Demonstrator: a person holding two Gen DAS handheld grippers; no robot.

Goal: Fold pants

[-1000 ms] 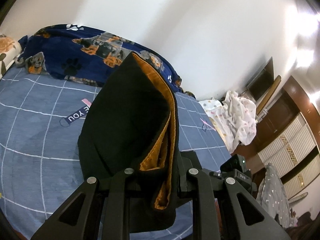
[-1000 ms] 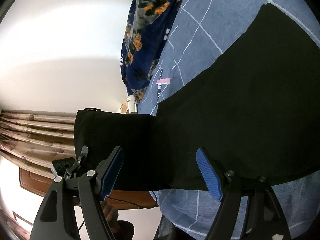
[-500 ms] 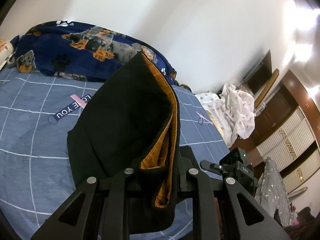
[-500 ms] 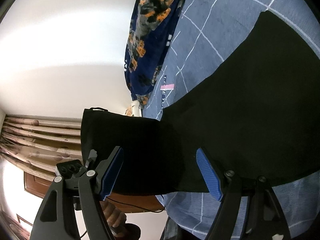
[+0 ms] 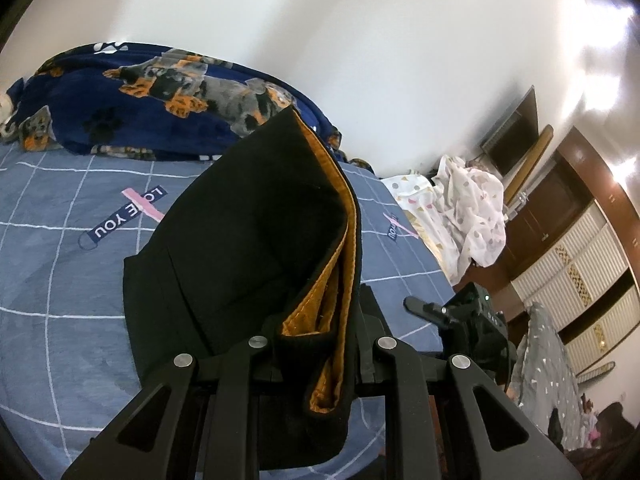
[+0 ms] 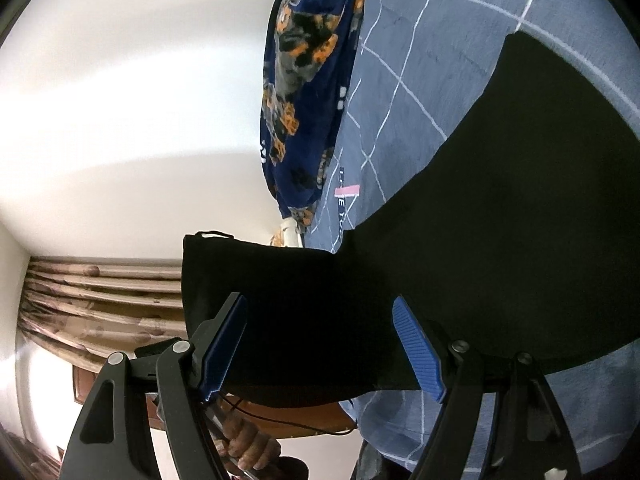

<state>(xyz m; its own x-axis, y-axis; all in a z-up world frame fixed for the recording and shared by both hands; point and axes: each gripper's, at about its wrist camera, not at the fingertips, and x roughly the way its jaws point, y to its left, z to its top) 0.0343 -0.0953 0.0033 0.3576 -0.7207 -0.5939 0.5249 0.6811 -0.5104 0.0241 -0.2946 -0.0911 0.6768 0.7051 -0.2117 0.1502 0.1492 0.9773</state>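
The black pants (image 5: pixel 240 248) are pinched at their orange-lined waistband by the left claw (image 5: pixel 320 340), whose jaws are pressed together on the cloth, and that end is lifted off the bed (image 5: pixel 60 280). The rest of the pants (image 6: pixel 500 220) is spread flat on the blue checked sheet. The right claw (image 6: pixel 320 344) is held spread wide, its blue pads (image 6: pixel 416 348) apart, with nothing gripped. A dog-print blanket (image 5: pixel 160 100) is bunched along the wall
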